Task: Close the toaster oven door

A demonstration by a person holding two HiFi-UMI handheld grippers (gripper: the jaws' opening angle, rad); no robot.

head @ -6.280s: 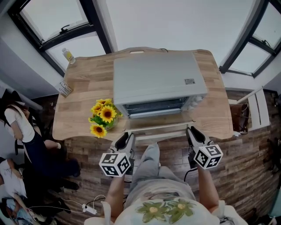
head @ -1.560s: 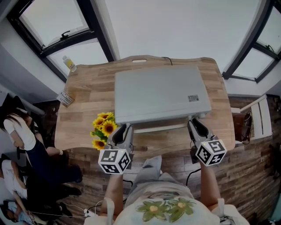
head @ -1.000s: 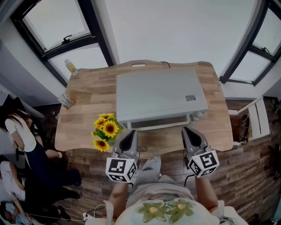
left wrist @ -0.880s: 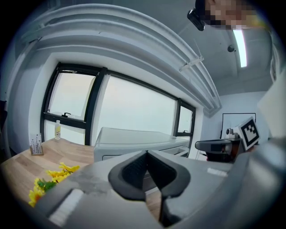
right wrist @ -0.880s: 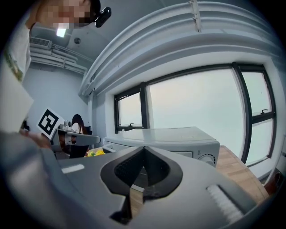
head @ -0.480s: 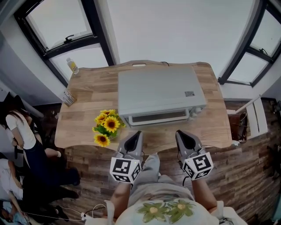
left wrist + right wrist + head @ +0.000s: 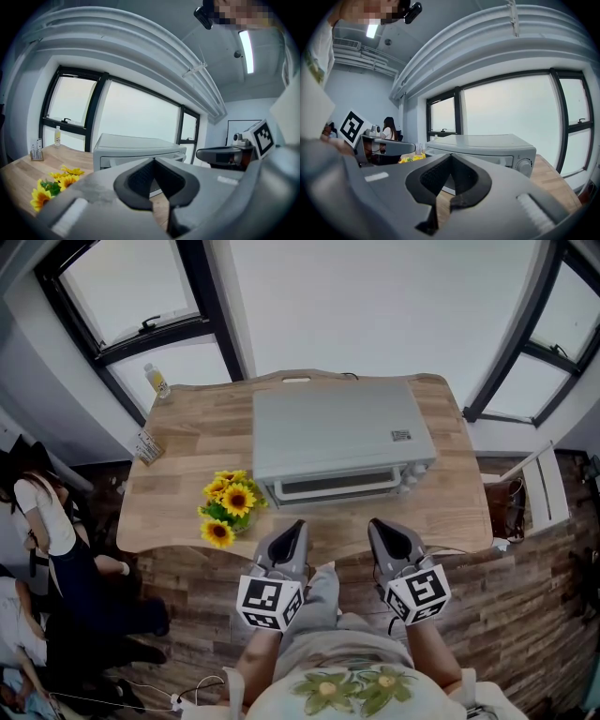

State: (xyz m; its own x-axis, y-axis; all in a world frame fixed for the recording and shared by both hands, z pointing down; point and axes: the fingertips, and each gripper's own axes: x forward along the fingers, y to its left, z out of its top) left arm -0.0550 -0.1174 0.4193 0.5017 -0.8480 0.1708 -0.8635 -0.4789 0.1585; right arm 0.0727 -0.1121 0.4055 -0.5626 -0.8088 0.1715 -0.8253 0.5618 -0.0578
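The grey toaster oven point(image 7: 337, 432) stands at the middle of the wooden table point(image 7: 187, 442), its front door point(image 7: 333, 487) up against the body. The same oven shows ahead in the left gripper view point(image 7: 136, 147) and the right gripper view point(image 7: 487, 147). My left gripper point(image 7: 292, 529) and right gripper point(image 7: 379, 527) hover side by side just off the table's near edge, short of the oven and not touching it. Both are shut with nothing between the jaws, as the left gripper point(image 7: 153, 161) and right gripper point(image 7: 450, 157) show close up.
A bunch of yellow sunflowers point(image 7: 227, 505) lies left of the oven. A small bottle point(image 7: 157, 381) and a small box point(image 7: 145, 446) sit at the table's far left. Windows surround the table. A person point(image 7: 42, 521) stands at the left on the wood floor.
The oven door, hanging open several seconds ago, now stands shut. Over the last second both grippers drew back from the oven front toward me and closer together.
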